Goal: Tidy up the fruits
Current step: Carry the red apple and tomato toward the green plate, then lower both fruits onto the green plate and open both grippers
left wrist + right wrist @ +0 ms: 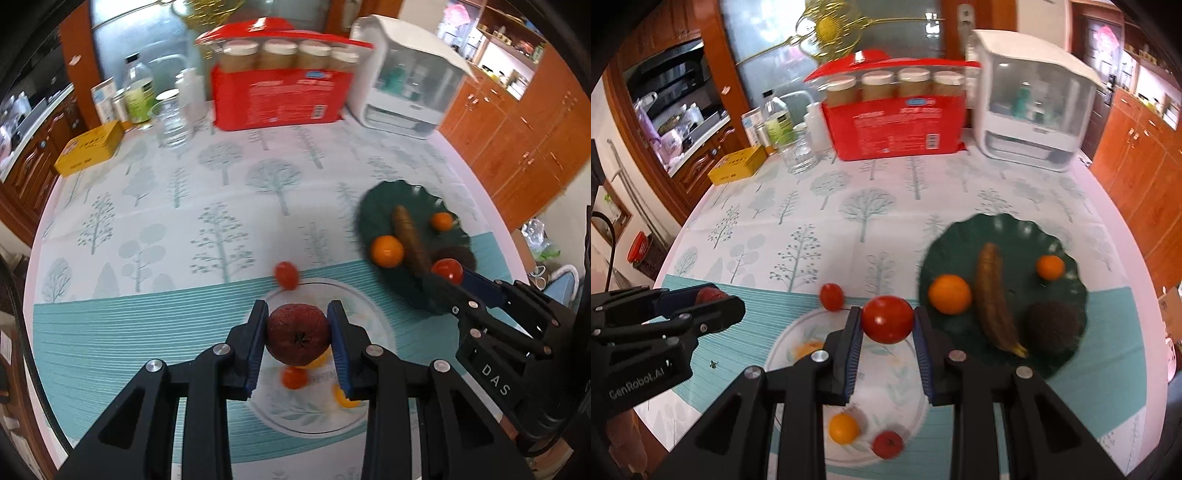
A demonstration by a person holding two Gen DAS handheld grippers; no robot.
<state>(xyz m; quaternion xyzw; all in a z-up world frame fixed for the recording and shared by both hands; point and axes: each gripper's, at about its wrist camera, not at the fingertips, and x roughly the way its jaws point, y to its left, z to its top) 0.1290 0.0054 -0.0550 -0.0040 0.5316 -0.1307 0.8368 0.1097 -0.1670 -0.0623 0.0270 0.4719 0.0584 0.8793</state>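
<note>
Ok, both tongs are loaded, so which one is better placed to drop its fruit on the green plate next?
Right, probably. Its tongs hold the tomato just beside the green plate. The left tongs, gripping the dark red fruit, sit over the white plate, farther from it.

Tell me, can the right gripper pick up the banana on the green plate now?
Probably not yet: the right gripper is shut on a red tomato. The banana lies uncovered on the green plate, so the way itself looks free.
</note>
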